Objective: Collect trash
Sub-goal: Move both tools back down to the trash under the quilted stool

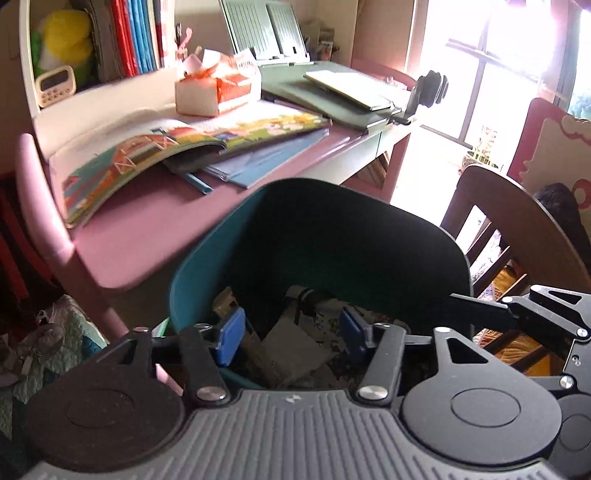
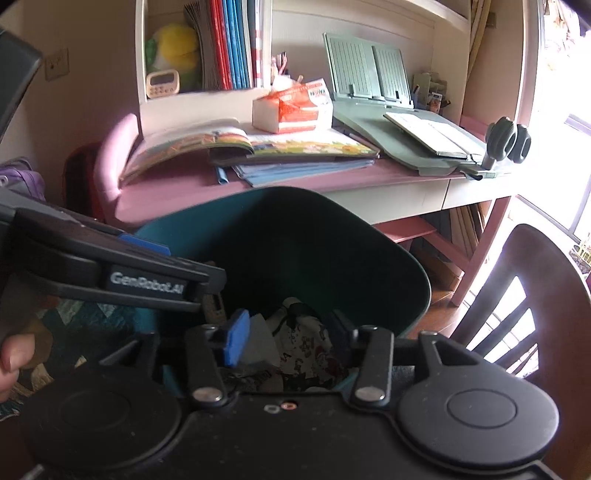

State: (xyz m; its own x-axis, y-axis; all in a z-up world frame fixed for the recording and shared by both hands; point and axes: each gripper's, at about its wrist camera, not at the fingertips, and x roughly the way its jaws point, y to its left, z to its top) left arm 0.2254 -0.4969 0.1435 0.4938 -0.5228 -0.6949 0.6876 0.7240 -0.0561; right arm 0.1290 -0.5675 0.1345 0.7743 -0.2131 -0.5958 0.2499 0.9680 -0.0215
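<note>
A teal trash bin (image 1: 207, 266) stands in front of the pink desk, and it also shows in the right wrist view (image 2: 406, 280). Inside lie crumpled papers and wrappers (image 1: 295, 347), printed scraps among them (image 2: 310, 343). My left gripper (image 1: 291, 336) hovers over the bin's near rim, jaws open and empty, blue pads (image 1: 231, 336) apart. My right gripper (image 2: 288, 339) is also over the bin's mouth, open and empty. The left gripper's side (image 2: 147, 282) crosses the right wrist view at the left; the right gripper's linkage (image 1: 535, 314) shows at the right of the left wrist view.
The pink desk (image 1: 155, 229) holds an open picture book (image 1: 177, 147), blue folders, a tissue box (image 1: 214, 92), a green book stand (image 1: 266, 33) and a clamp. A dark wooden chair (image 2: 535, 295) stands right of the bin. A quilt (image 1: 55, 332) lies at the left.
</note>
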